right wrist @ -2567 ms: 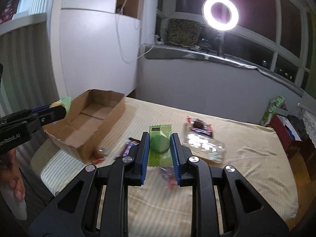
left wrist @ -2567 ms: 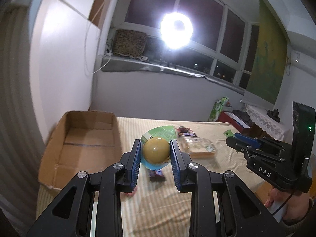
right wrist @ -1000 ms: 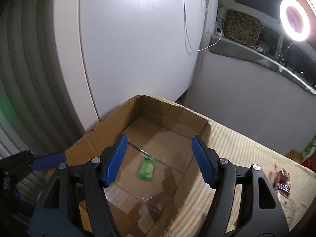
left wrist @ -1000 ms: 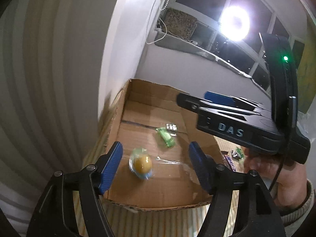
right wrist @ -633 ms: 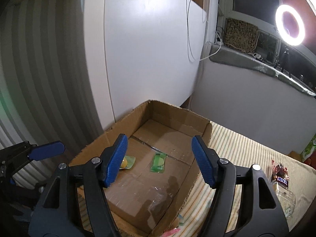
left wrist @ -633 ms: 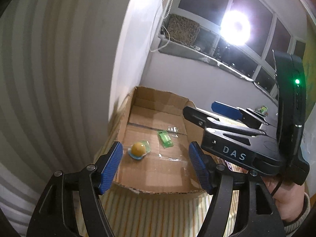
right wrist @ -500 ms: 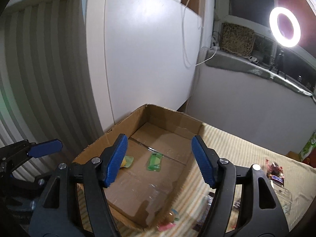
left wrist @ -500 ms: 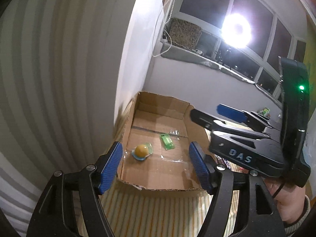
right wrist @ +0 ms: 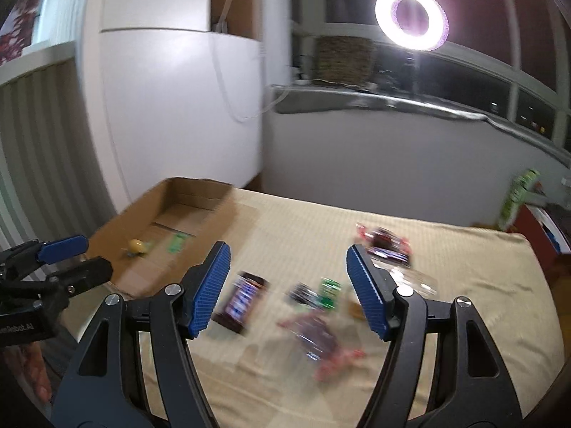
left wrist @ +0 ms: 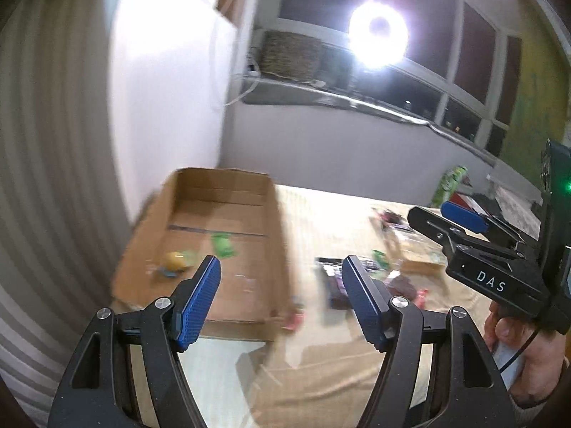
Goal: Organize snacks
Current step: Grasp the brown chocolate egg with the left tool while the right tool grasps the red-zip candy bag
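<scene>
Left tool: jaws wide, empty.
Right tool: jaws wide, empty, above loose snacks on bed.
Box: holds yellow & green snacks.
Next (est.): pick one pkt, centre it betw. pads, close gently.

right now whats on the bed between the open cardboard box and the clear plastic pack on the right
In the right wrist view, blurred loose snacks lie between the open cardboard box and the clear plastic pack: a dark purple-labelled bar and a small green packet.
</scene>
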A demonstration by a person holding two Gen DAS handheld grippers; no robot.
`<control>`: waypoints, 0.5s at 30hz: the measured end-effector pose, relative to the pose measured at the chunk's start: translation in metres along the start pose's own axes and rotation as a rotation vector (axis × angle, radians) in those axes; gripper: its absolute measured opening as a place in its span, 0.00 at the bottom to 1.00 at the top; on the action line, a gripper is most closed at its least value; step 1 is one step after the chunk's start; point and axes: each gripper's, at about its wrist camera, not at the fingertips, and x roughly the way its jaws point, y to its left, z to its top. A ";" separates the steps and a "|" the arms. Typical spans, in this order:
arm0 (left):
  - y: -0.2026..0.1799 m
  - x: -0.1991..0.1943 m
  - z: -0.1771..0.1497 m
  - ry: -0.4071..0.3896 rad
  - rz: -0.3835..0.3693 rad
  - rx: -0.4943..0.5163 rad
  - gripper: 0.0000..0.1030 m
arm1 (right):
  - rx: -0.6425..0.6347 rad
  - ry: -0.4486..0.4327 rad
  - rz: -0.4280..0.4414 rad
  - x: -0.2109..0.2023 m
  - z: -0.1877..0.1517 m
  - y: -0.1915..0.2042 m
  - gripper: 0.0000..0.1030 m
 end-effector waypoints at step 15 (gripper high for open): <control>-0.050 0.001 -0.012 0.018 -0.080 0.082 0.68 | 0.023 -0.001 -0.050 -0.035 -0.018 -0.026 0.68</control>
